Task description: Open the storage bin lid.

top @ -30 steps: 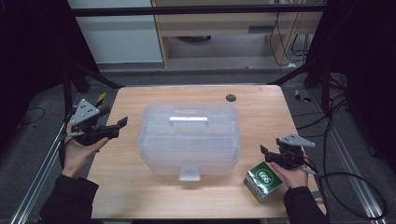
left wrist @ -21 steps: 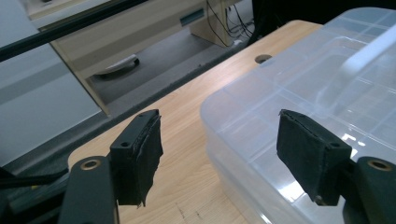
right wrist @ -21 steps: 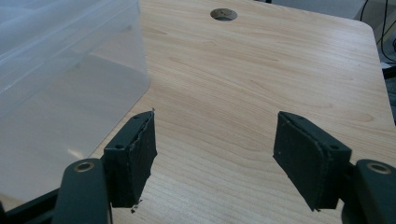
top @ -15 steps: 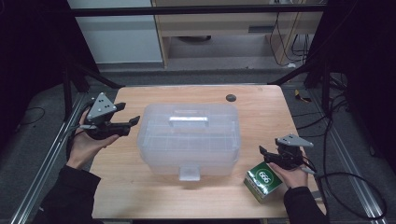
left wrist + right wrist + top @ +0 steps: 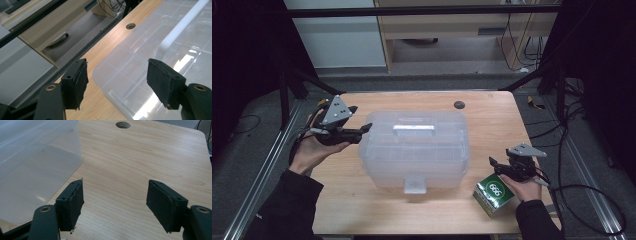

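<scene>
A clear plastic storage box [image 5: 414,150] with a white handle [image 5: 413,128] on its closed lid stands mid-table. My left gripper [image 5: 362,131] is at the box's upper left corner, jaws open; they have just closed a little with nothing gripped. In the left gripper view my left gripper [image 5: 117,82] hovers over the lid's corner [image 5: 125,72], pads apart from it. My right gripper [image 5: 494,165] rests open to the right of the box, just above a green carton [image 5: 494,192]. In the right gripper view my right gripper [image 5: 115,205] frames bare wood beside the box wall [image 5: 32,162].
The wooden table [image 5: 492,125] has a round cable hole [image 5: 458,104] near its far edge. A front latch [image 5: 414,185] hangs off the box's near side. Metal frame rails run along both table sides; cabinets stand behind.
My left hand has moved right and up from the table's left edge until its jaws reach the box's corner. The right hand has stayed still by the green carton.
</scene>
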`<state>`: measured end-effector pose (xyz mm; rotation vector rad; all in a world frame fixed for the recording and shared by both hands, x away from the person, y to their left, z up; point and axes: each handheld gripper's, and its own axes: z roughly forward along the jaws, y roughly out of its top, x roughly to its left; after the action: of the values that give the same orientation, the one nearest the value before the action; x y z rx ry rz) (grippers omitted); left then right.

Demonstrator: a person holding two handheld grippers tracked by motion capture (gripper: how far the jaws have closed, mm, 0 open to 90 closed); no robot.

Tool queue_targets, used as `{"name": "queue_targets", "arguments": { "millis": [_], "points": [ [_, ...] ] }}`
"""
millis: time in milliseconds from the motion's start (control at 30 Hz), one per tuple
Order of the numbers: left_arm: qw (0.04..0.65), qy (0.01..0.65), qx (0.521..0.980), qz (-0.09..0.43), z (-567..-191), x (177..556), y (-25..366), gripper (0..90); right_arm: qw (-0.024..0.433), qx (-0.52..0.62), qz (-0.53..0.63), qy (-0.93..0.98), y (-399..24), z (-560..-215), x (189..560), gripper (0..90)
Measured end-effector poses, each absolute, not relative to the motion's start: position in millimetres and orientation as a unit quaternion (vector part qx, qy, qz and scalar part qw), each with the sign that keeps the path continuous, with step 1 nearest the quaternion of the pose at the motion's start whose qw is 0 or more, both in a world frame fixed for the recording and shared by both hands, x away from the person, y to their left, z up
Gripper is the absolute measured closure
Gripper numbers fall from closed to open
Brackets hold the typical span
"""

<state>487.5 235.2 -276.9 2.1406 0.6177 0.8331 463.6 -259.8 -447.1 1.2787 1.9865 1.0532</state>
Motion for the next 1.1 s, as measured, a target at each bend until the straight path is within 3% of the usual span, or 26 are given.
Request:
{"name": "queue_targets", "arguments": {
  "millis": [1100],
  "points": [
    [0.300, 0.148, 0.885, 0.325, -286.9, 482.5, 188.5, 35.4, 0.273, 0.467, 0.388, 0.746, -259.3, -447.6, 464.1, 30.6]
  ]
}}
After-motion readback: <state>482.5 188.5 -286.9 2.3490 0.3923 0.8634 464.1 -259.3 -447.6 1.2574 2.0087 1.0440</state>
